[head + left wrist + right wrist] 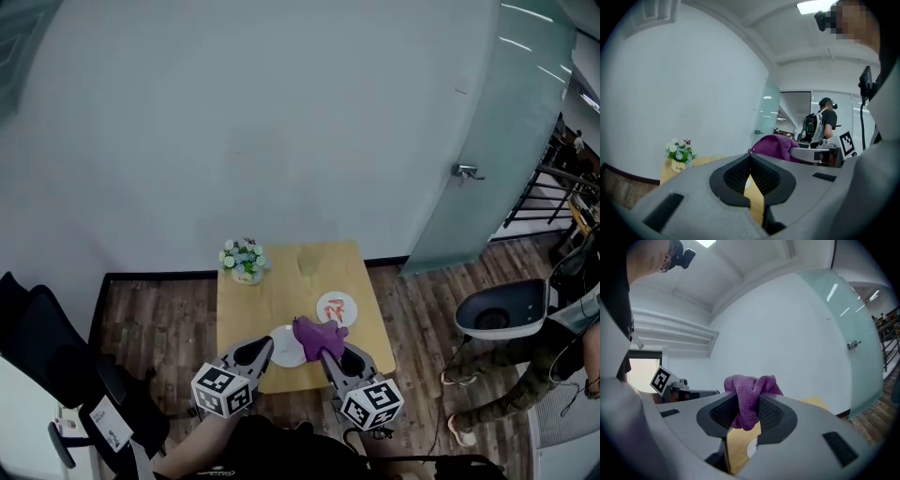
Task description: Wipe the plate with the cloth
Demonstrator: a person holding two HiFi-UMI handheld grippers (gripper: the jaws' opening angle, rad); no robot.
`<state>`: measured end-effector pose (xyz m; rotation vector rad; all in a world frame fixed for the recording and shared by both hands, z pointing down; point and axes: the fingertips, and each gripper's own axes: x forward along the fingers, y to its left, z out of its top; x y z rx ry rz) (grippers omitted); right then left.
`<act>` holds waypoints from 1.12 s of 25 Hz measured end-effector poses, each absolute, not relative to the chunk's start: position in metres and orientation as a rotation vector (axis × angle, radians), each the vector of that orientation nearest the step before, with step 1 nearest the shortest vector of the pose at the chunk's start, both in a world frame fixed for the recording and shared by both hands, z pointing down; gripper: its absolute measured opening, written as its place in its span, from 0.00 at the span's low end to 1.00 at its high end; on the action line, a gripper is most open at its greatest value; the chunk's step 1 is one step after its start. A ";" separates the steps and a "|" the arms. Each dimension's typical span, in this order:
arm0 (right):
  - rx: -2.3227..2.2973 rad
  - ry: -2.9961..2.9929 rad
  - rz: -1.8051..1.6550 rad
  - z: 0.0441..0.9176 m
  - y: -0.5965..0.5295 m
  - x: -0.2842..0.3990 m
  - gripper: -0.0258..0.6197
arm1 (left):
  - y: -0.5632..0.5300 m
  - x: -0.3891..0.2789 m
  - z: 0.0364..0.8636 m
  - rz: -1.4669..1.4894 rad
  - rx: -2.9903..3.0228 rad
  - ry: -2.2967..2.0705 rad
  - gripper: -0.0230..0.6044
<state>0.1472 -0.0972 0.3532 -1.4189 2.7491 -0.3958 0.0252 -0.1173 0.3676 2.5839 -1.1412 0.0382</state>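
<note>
A plain white plate (287,349) lies near the front of the small wooden table (281,291). A second white plate with a red pattern (337,307) lies behind it to the right. My right gripper (325,350) (747,404) is shut on a bunched purple cloth (318,335) (749,386), held above the plain plate's right edge. A sliver of that plate (751,449) shows below its jaws. My left gripper (264,347) (750,161) hovers at the plain plate's left edge, jaws shut and empty. From the left gripper view the cloth (776,146) shows to the right.
A small pot of flowers (245,261) (679,153) stands at the table's back left corner. A black chair (47,361) is at the left, a white seat (502,309) and a standing person (511,389) at the right. A glass door (506,122) is behind.
</note>
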 end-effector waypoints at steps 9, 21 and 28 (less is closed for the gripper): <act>-1.406 2.768 -0.409 0.358 -0.128 0.139 0.20 | -0.148 0.015 0.373 0.038 2.554 -1.175 0.04; -1.463 2.813 -0.428 0.363 -0.146 0.090 0.20 | -0.170 -0.031 0.393 0.030 2.514 -1.138 0.04; -1.517 2.810 -0.527 0.393 -0.148 0.083 0.20 | -0.170 -0.033 0.420 0.062 2.484 -1.084 0.04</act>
